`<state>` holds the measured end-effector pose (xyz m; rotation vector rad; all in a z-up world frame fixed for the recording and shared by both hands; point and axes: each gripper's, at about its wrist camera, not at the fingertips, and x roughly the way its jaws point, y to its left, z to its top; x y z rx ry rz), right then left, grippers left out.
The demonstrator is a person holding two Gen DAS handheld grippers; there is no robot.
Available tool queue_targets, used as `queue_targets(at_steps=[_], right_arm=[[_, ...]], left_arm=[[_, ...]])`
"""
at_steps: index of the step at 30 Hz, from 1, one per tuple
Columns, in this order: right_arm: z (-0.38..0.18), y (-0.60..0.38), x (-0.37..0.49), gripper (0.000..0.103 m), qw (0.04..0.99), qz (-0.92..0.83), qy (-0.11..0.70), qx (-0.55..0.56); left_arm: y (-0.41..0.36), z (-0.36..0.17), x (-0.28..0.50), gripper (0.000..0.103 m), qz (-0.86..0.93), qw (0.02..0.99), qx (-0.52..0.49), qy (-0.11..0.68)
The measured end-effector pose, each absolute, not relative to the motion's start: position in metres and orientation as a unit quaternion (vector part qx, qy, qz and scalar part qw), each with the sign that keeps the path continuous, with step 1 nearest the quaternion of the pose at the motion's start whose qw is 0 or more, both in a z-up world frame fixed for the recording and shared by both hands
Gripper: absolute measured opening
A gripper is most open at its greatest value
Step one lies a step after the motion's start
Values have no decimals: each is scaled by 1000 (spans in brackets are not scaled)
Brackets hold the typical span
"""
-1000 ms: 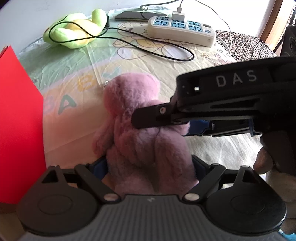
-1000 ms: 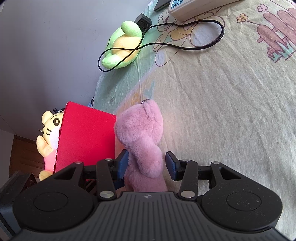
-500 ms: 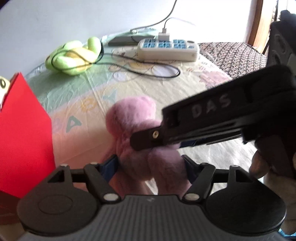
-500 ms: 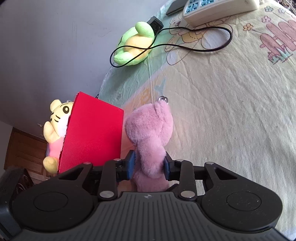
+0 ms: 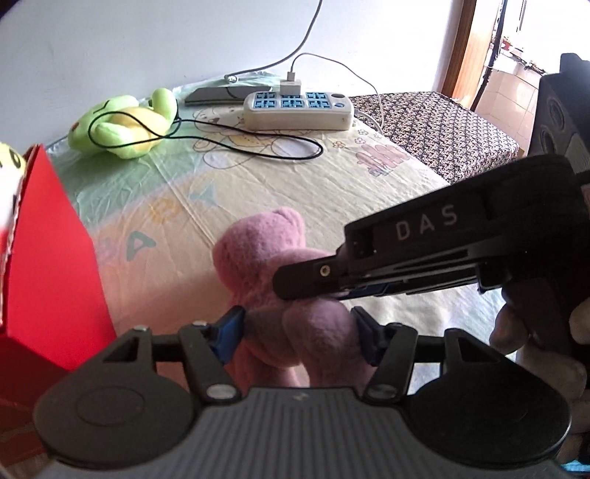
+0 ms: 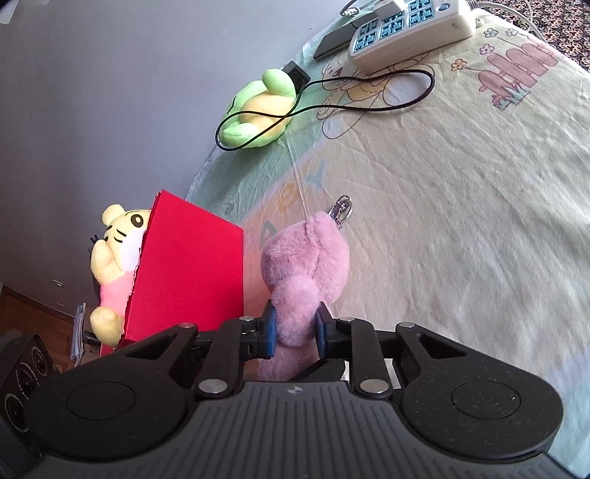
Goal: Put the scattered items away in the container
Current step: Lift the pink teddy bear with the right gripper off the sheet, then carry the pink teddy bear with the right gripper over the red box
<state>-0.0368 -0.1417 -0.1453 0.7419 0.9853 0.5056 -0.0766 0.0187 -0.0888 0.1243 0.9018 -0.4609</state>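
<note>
A pink plush toy [image 5: 265, 254] [image 6: 309, 258] with a metal clasp hangs above the printed sheet, held by both grippers. My left gripper [image 5: 297, 337] is shut on its lower body. My right gripper [image 6: 295, 331] is shut on one of its limbs; it also shows in the left wrist view [image 5: 295, 283], reaching in from the right. The red container [image 5: 48, 258] [image 6: 191, 272] stands just left of the toy, with a yellow tiger plush [image 6: 114, 250] leaning out of it. A green plush [image 5: 121, 125] [image 6: 261, 107] lies at the far end.
A white power strip [image 5: 298, 110] [image 6: 409, 33] with a plugged charger lies at the back. A black cable [image 5: 258, 151] loops over the green plush and across the sheet. A dark flat device [image 5: 217, 95] lies behind the strip. A speaker [image 5: 560, 110] stands at the right.
Both grippers have closed tighter on the pink plush and lifted it off the sheet. The red container now sits lower and closer on the left.
</note>
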Motion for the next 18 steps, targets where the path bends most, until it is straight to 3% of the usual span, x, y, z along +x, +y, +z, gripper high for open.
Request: queue_targets(at_steps=[18], right_arm=[[-108, -141, -103, 22, 824, 186, 337, 416]], left_arm=[[61, -41, -104, 61, -311, 884, 20, 350]])
